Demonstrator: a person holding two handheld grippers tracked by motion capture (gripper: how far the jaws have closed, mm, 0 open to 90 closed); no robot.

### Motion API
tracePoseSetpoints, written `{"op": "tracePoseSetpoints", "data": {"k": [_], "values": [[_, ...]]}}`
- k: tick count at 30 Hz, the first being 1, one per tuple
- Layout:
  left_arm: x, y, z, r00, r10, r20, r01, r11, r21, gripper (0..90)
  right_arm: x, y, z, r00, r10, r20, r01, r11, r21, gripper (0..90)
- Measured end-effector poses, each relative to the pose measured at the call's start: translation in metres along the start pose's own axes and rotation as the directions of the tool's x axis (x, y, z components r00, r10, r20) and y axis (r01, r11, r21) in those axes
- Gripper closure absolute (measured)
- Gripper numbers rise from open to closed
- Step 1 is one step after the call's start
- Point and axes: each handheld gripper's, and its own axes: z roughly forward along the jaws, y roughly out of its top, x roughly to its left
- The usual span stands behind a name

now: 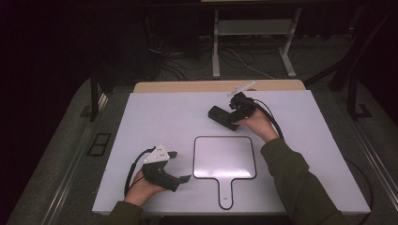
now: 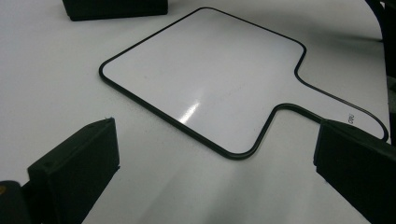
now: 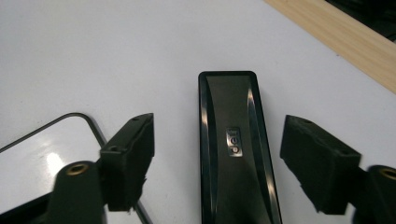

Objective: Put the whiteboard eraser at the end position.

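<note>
Here: 1 eraser [image 3: 236, 154], 1 whiteboard [image 1: 224, 157], 2 grippers.

My right gripper [image 1: 233, 114] sits over the black eraser [image 1: 222, 117], just beyond the paddle whiteboard's [image 1: 224, 157] far right corner. My left gripper [image 1: 177, 166] rests just left of the whiteboard, jaws spread, pointing toward it, nothing between them.

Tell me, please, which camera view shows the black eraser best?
The right gripper view: the eraser lies close between open jaws, label visible. The high view shows it small by the right gripper; the left gripper view catches one corner.
</note>
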Motion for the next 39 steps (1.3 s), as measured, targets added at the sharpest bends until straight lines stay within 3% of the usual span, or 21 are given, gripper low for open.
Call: {"op": "tracePoseSetpoints", "data": {"k": [13, 22, 32, 39], "values": [[-0.003, -0.001, 0.000, 1.0000, 0.002, 0.006, -0.002, 1.0000, 0.003, 0.0, 0.012, -0.032, -0.032, 0.9995, -0.007, 0.030, 0.009, 0.997, -0.075, 17.9], [-0.004, 0.000, -0.001, 0.9999, 0.010, 0.005, -0.010, 0.9999, 0.004, 0.0, 0.019, -0.049, -0.053, 1.0000, 0.009, -0.003, -0.010, 0.992, -0.130, 17.9], [-0.005, 0.001, 0.000, 0.9999, 0.011, 0.010, -0.011, 0.9999, 0.005, 0.0, 0.035, -0.068, -0.067, 0.9999, 0.012, 0.011, -0.010, 0.989, -0.149, 13.3], [-0.005, 0.000, -0.003, 1.0000, 0.007, 0.006, -0.007, 1.0000, 0.000, 0.0, 0.046, -0.080, -0.074, 0.9997, 0.022, 0.015, -0.019, 0.981, -0.193, 13.2]]}}
